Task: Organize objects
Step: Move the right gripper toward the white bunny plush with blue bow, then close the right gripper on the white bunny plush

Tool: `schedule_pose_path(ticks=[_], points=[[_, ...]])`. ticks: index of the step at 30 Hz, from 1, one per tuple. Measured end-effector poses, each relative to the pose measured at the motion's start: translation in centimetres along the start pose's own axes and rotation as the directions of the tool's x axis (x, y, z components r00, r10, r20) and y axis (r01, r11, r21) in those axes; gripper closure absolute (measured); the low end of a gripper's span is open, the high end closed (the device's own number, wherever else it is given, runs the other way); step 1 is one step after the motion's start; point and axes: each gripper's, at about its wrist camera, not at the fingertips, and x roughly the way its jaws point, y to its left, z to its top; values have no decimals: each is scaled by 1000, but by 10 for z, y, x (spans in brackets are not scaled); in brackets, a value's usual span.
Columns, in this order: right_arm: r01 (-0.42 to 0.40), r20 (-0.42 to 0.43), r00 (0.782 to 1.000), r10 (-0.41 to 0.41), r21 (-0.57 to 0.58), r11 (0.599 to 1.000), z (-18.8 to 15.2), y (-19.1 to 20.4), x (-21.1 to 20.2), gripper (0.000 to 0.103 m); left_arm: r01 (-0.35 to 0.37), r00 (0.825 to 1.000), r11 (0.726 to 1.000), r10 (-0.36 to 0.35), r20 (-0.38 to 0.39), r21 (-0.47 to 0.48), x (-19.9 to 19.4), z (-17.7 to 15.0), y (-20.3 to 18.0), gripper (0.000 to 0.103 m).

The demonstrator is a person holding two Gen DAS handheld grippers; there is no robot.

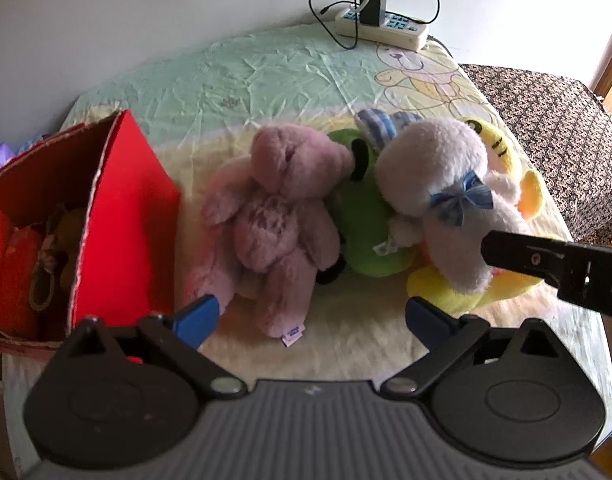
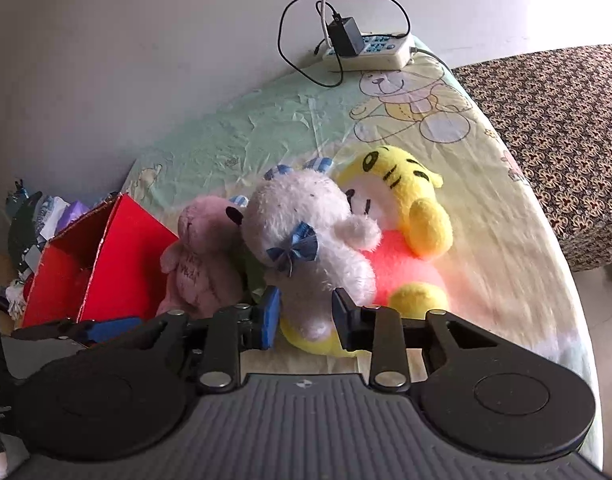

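Cartoon-print sheet [image 1: 265,76] covers the table in the left wrist view. Left gripper [image 1: 312,318] spread wide, empty, above fuzzy pink plush bear [image 1: 269,216]; open red cardboard box [image 1: 121,216] just left.

Right wrist view: right gripper [image 2: 306,320] pinching fluffy white plush bear [image 2: 314,240], which lies on yellow plush tiger [image 2: 410,200].

box [image 1: 121,216] left of plush toys [image 1: 273,216], power strip [image 1: 386,26] behind

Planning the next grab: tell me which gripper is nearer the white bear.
Right. The right gripper has its fingers around the white bear; the left gripper hangs open short of it, facing the pink bear.
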Motion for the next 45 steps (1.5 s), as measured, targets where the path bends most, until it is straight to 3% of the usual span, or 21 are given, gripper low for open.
schedule_pose_path(ticks=[6, 15, 28, 37, 45], points=[[-17, 20, 1000, 17, -8, 1000, 3, -9, -2, 73, 40, 999, 999, -40, -3, 19, 2, 4, -5, 11], [-60, 54, 997, 58, 35, 998, 17, -30, -4, 72, 154, 988, 988, -154, 0, 11, 8, 17, -13, 9], [-187, 10, 982, 187, 139, 973, 37, -59, 26, 71, 161, 987, 985, -161, -9, 59, 26, 38, -35, 7], [-221, -21, 974, 224, 105, 970, 46, -62, 43, 69, 167, 986, 984, -166, -21, 64, 40, 49, -38, 3], [-210, -36, 977, 211, 33, 977, 45, -58, 42, 73, 262, 965, 965, -262, -28, 21, 45, 52, -29, 9]])
